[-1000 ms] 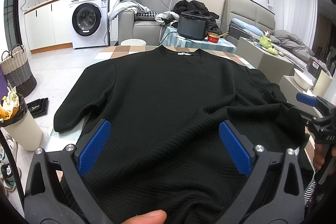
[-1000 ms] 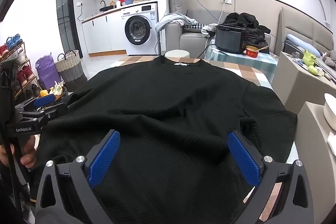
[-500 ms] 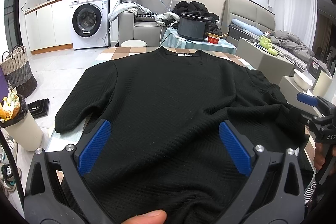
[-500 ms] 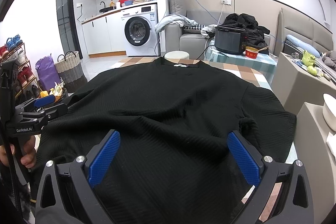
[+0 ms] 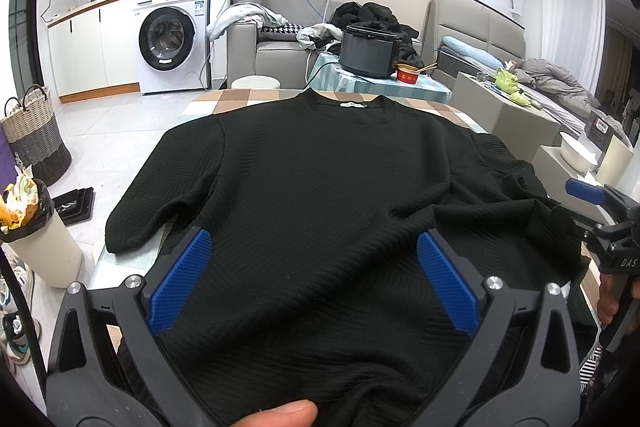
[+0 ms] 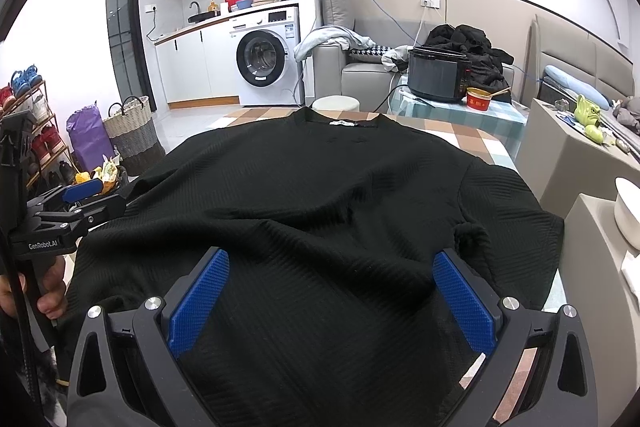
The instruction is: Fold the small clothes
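White washing machine, grey sofa

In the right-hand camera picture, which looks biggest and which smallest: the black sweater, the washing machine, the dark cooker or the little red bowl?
As they look in that view, largest first:
1. black sweater, though it lies nearest the camera, which inflates it
2. washing machine
3. dark cooker
4. red bowl
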